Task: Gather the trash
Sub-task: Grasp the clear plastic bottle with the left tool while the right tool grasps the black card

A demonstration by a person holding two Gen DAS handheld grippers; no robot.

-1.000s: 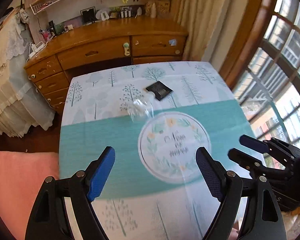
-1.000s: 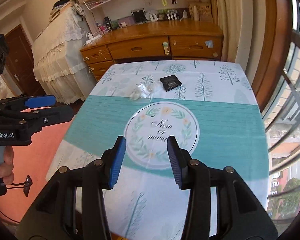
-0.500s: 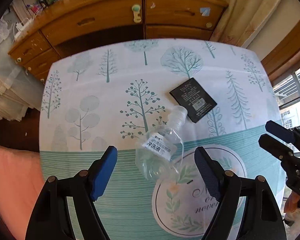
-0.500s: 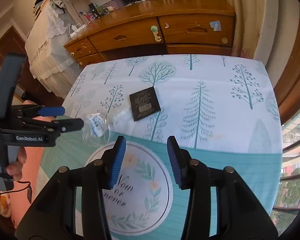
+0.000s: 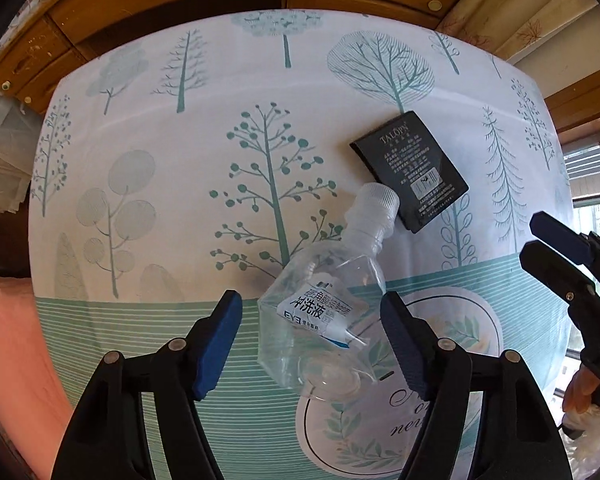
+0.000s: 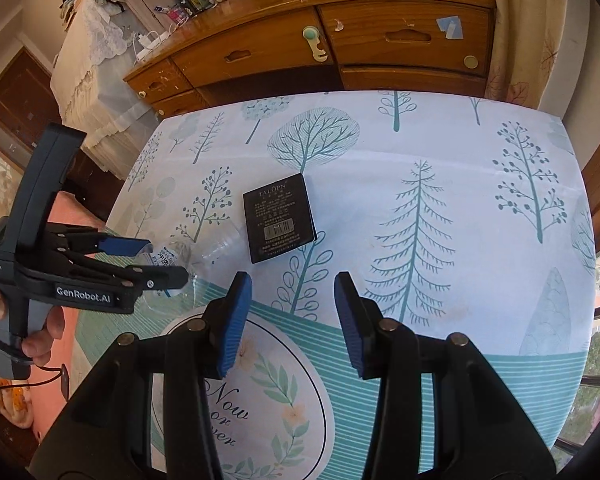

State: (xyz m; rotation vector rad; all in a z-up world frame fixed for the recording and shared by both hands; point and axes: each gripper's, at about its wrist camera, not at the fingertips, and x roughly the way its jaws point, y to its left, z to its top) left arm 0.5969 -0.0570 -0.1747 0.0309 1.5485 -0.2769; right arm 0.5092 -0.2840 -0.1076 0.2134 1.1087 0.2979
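A clear, crushed plastic bottle with a white cap and label lies on its side on the tree-print tablecloth. My left gripper points straight down over it. Its jaws are closing with the bottle's body between them, and a gap shows at the left pad. A flat black packet lies just beyond the cap. In the right wrist view the packet lies ahead of my right gripper, which is half open and holds nothing. The left gripper straddles the bottle there.
A wooden desk with drawers stands beyond the table's far edge, with a curtain at its right. Lace-covered furniture is at the far left. A pink floor lies left of the table. Windows run along the right.
Both grippers came forward and down over the table. The bottle now sits between the left jaws, which have narrowed. The right jaws kept the same width.
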